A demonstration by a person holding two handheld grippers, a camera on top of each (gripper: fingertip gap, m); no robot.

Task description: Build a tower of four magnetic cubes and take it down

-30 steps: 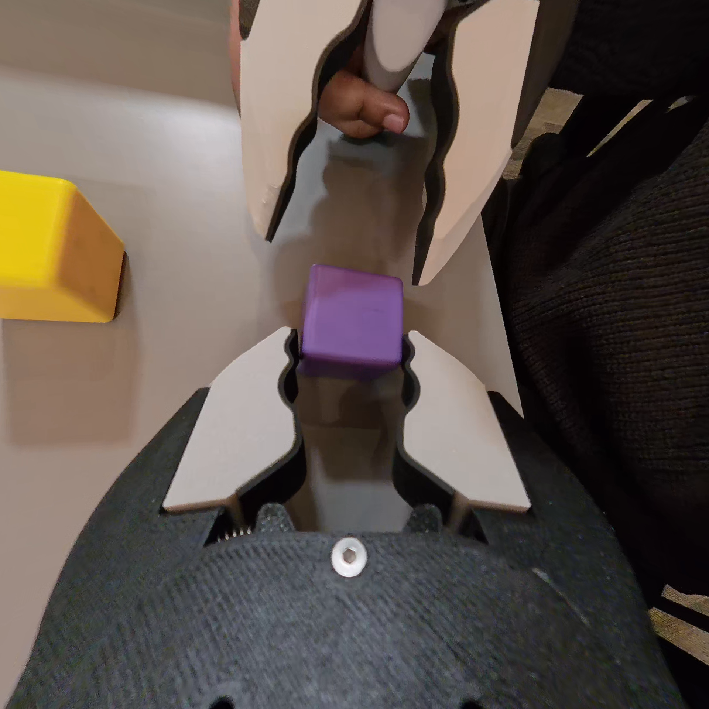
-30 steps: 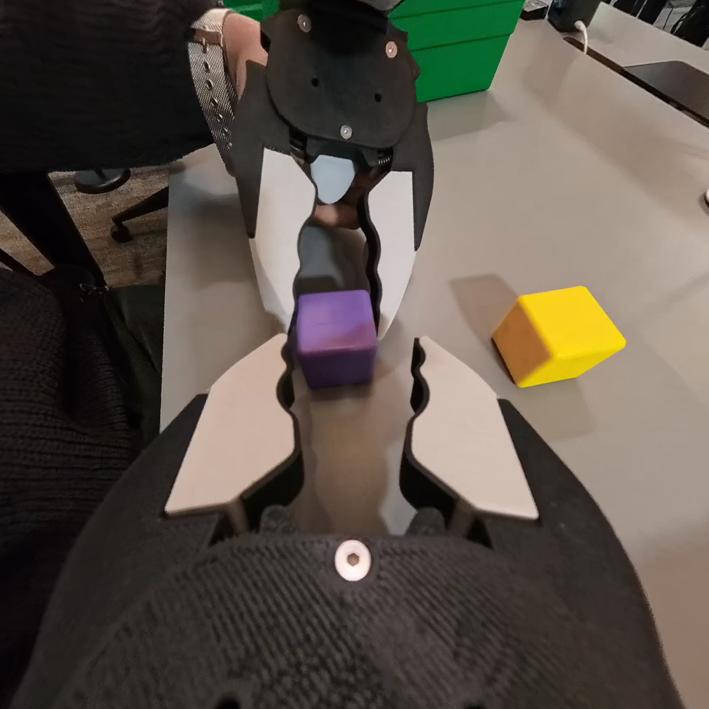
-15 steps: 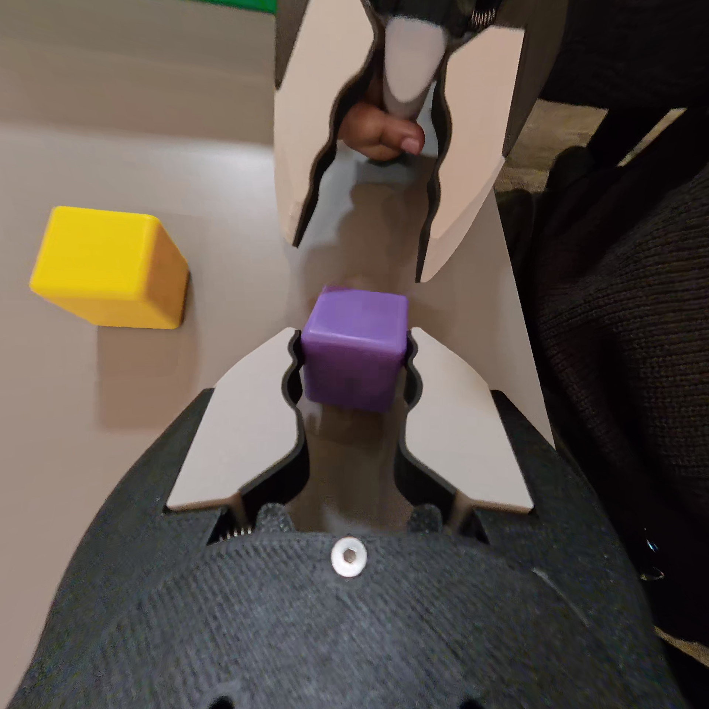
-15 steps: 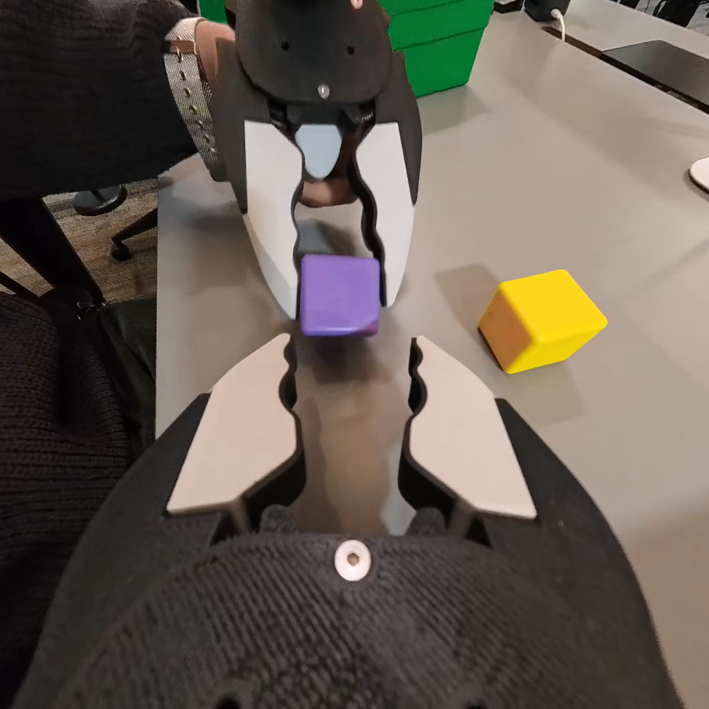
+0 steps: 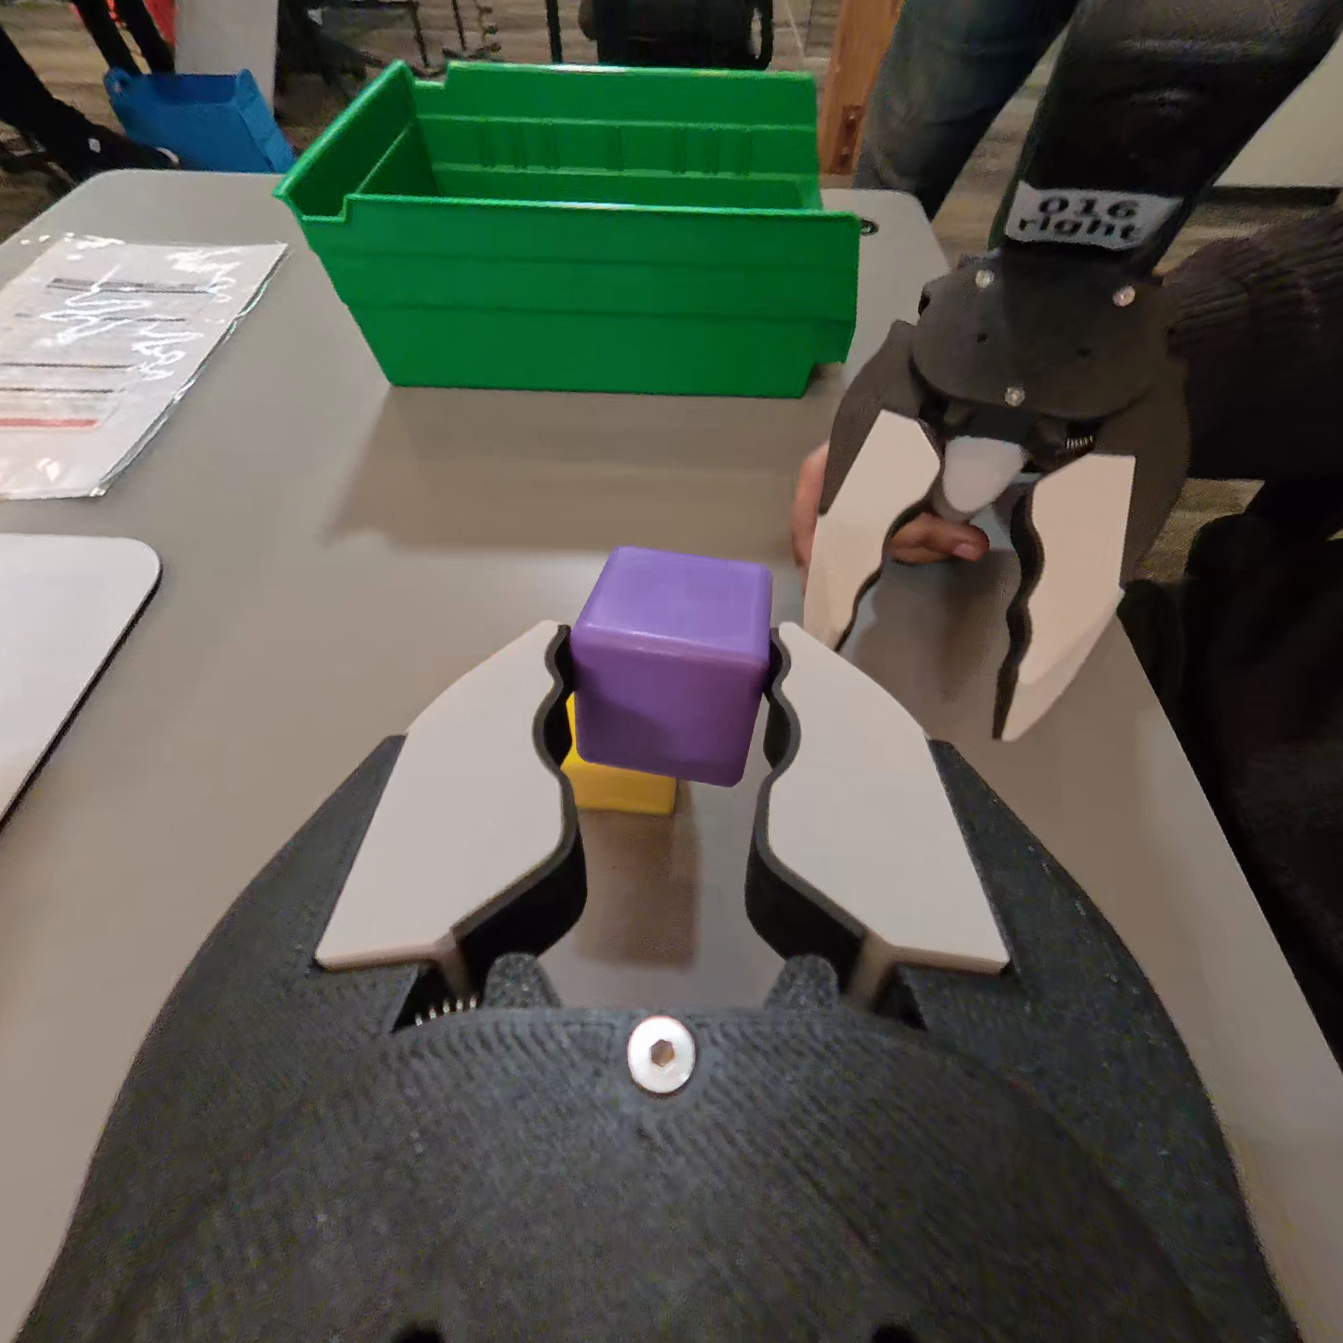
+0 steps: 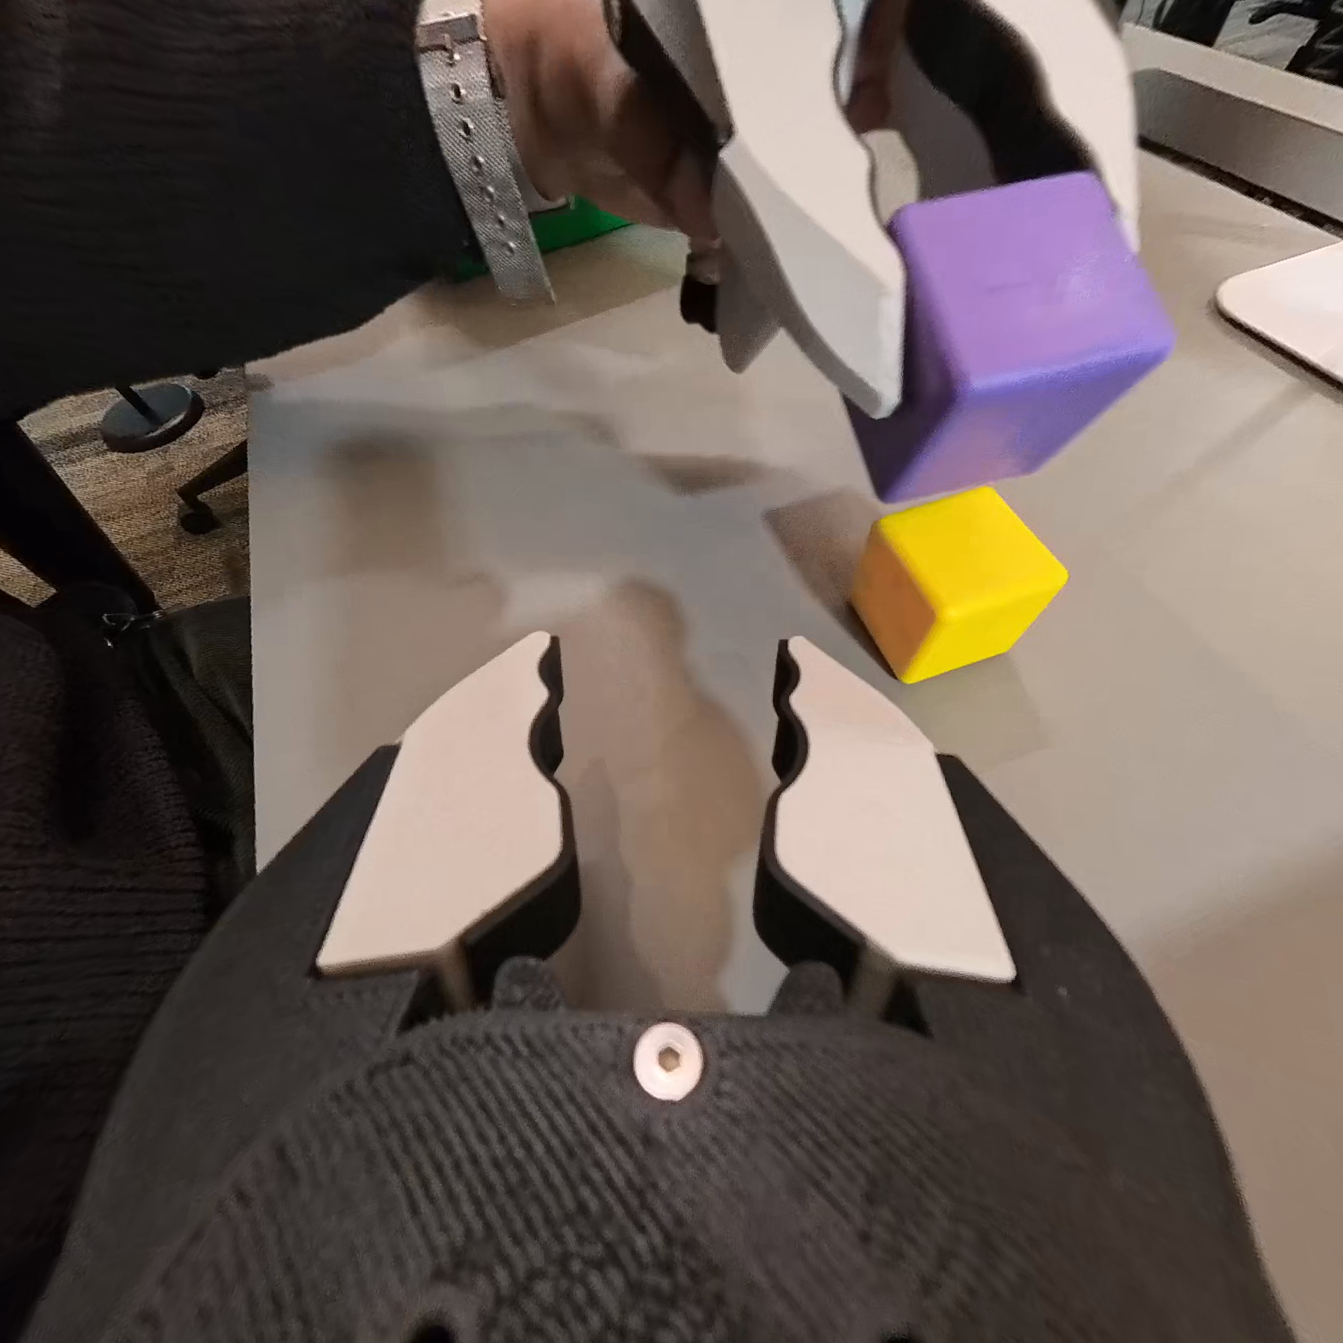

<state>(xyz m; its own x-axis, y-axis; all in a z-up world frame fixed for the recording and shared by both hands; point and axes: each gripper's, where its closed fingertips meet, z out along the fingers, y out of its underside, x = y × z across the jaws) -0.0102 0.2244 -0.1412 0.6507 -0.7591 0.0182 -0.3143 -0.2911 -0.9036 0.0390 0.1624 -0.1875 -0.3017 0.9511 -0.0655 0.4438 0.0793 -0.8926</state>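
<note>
seemingly light and rigid, the purple cube (image 5: 672, 672) sits clamped by its flat sides in the left gripper (image 5: 667, 654) above the yellow cube (image 6: 958, 581), right gripper (image 6: 667, 665) open, empty

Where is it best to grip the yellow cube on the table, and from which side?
Probably from above, closing on two opposite flat side faces of the yellow cube. It rests flat on the table, top bare, but the left gripper holds the purple cube above it.

The purple cube (image 5: 672, 672) hides most of the yellow cube (image 5: 618, 788); the printed sheet (image 5: 109, 349) is cut off.
</note>
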